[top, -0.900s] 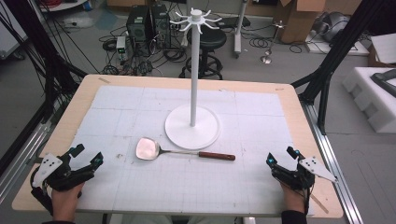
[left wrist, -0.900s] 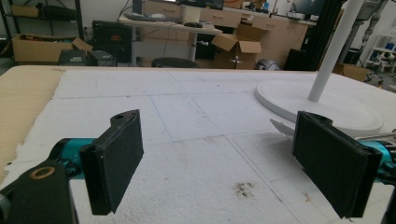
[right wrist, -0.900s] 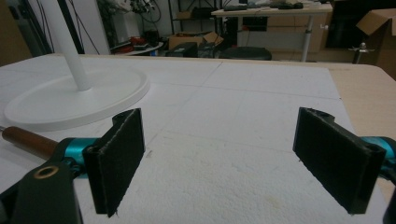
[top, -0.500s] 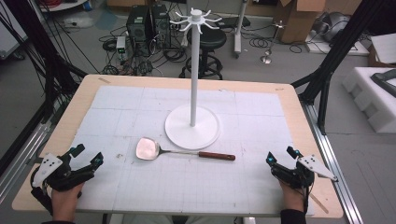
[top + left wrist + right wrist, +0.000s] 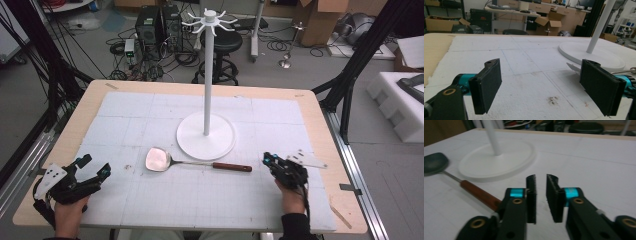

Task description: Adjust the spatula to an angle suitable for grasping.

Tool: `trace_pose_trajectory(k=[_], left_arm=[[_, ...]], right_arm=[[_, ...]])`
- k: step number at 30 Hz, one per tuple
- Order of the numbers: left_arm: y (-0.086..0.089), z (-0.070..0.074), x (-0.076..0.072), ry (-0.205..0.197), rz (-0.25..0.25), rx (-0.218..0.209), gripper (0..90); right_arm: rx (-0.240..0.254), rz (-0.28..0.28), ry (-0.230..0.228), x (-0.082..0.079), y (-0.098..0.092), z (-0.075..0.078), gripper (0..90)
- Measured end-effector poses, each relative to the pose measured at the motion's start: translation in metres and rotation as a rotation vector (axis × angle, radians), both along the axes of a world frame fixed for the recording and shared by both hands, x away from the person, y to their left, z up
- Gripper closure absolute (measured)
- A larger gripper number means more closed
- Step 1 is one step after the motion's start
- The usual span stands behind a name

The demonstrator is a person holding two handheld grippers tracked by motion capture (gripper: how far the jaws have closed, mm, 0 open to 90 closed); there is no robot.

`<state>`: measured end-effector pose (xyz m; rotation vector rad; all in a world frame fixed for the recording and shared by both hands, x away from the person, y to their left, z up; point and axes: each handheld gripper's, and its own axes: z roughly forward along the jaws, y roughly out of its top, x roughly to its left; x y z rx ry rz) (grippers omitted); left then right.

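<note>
My wooden table point(image 5: 70, 130) carries a white gridded mat point(image 5: 150, 115); on it lie a white stand point(image 5: 205, 135) mid-table and a spatula point(image 5: 192, 162) toward my near edge.

A: Surface?
B: A white gridded mat point(image 5: 150, 115) is laid on a wooden table point(image 5: 79, 125).
A: Behind?
B: A black stool point(image 5: 221, 42), computer towers point(image 5: 157, 25), cables point(image 5: 185, 57) and cardboard boxes point(image 5: 320, 20) are seen on the floor.
</note>
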<state>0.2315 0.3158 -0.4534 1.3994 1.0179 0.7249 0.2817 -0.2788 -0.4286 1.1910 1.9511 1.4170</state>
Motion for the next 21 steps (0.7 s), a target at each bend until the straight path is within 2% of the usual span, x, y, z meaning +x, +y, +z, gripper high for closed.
trace_pose_trajectory(k=[3,4,5,6,7,8,9,10,11,12,13,15,16,17,19,20,21], left_arm=[[0.000,0.000,0.001,0.008,0.002,-0.006,18.5],[0.000,0.000,0.001,0.008,0.002,-0.006,18.5],[0.000,0.000,0.001,0.009,0.001,-0.008,18.5],[0.000,0.000,0.001,0.009,0.001,-0.008,18.5],[0.000,0.000,0.001,0.010,0.000,-0.008,18.5],[0.000,0.000,0.001,0.010,0.000,-0.008,18.5],[0.000,0.000,0.001,0.010,0.000,-0.007,18.5],[0.000,0.000,0.001,0.010,0.000,-0.007,18.5],[0.000,0.000,0.001,0.011,0.000,-0.007,18.5],[0.001,0.000,0.001,0.010,-0.002,-0.008,18.6],[0.001,0.000,0.001,0.009,-0.004,-0.005,18.5],[0.000,0.000,0.001,0.007,-0.007,-0.002,18.6],[0.000,0.000,0.001,0.007,-0.007,-0.002,18.6],[0.001,0.000,0.001,0.008,-0.009,-0.003,18.6],[0.001,0.000,0.001,0.008,-0.009,-0.004,18.6],[0.001,0.000,0.001,0.007,-0.011,-0.004,18.6],[0.001,0.000,0.001,0.007,-0.011,-0.004,18.6]], right_arm=[[-0.022,0.091,0.011,0.013,0.038,0.008,89.7],[-0.022,0.091,0.011,0.013,0.038,0.008,89.7],[-0.036,0.164,0.036,0.024,0.072,0.013,89.7],[-0.036,0.164,0.036,0.024,0.072,0.013,89.7],[-0.054,0.214,0.080,0.034,0.102,0.016,89.7],[-0.054,0.214,0.080,0.034,0.102,0.016,89.7],[-0.088,0.272,0.120,0.044,0.131,0.016,89.6],[-0.088,0.272,0.120,0.044,0.131,0.016,89.6],[-0.100,0.289,0.126,0.047,0.142,0.015,89.6],[-0.160,0.345,0.158,0.054,0.168,0.012,89.6],[-0.186,0.362,0.168,0.056,0.179,0.011,89.6],[-0.217,0.389,0.174,0.060,0.198,0.009,89.7],[-0.217,0.389,0.174,0.060,0.198,0.009,89.7],[-0.251,0.400,0.195,0.065,0.214,0.007,89.6],[-0.261,0.402,0.203,0.067,0.219,0.007,89.7],[-0.292,0.416,0.201,0.070,0.231,0.005,89.7],[-0.292,0.416,0.201,0.070,0.231,0.005,89.7]])
